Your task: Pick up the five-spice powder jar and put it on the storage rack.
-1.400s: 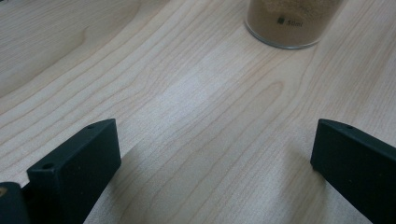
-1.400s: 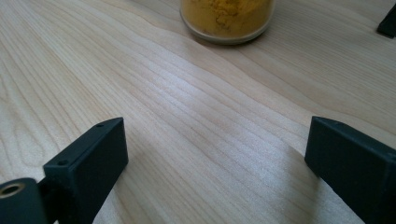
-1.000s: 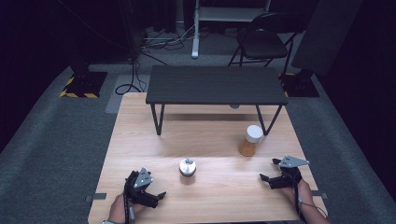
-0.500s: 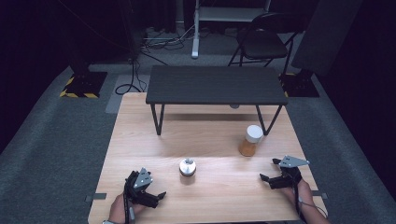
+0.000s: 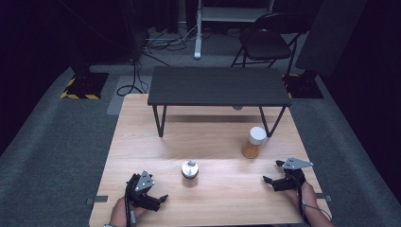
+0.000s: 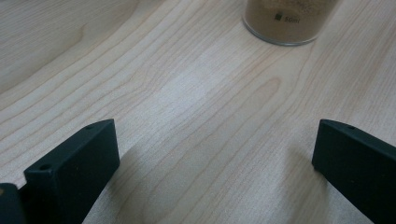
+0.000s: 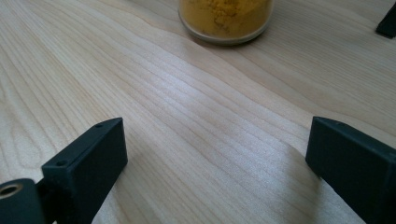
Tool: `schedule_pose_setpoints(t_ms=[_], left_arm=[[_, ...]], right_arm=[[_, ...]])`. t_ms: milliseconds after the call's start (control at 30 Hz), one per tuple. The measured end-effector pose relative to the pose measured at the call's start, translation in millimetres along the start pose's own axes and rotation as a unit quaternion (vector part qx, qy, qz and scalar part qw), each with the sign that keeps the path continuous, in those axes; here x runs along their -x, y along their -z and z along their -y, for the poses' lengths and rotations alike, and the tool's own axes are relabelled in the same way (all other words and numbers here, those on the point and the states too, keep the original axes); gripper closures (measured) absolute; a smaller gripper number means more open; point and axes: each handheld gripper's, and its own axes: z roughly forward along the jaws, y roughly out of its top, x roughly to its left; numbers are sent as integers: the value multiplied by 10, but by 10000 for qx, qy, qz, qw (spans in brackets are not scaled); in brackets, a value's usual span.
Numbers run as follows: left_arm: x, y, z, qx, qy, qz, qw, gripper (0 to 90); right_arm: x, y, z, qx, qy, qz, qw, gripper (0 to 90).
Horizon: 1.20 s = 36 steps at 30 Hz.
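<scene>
A small glass jar of brown powder with a silver lid stands near the middle of the wooden table. A taller jar of yellow-orange powder with a white lid stands to its right. My left gripper rests at the front left, open, with its jaws towards the brown jar. The left gripper has bare wood between its jaws. My right gripper rests at the front right, open, facing the yellow jar. Nothing lies inside the right gripper.
A low black bench stands on the far half of the table, one of its legs close to the yellow jar. Beyond the table are grey carpet, a folding chair and cables.
</scene>
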Motion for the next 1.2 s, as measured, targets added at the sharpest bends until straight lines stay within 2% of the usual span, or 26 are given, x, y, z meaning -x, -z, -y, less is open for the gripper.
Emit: schedule_pose_setpoints(t_ms=[467,1200], left_arm=[[-42,-12,-17,-16,-62,77,10000,2],[-49,-14,-29,-35,-76,88,9999,3]], right_arm=[[-9,4,8,9,-11,17,10000,49],[-7,5,9,10,-7,14,10000,49]])
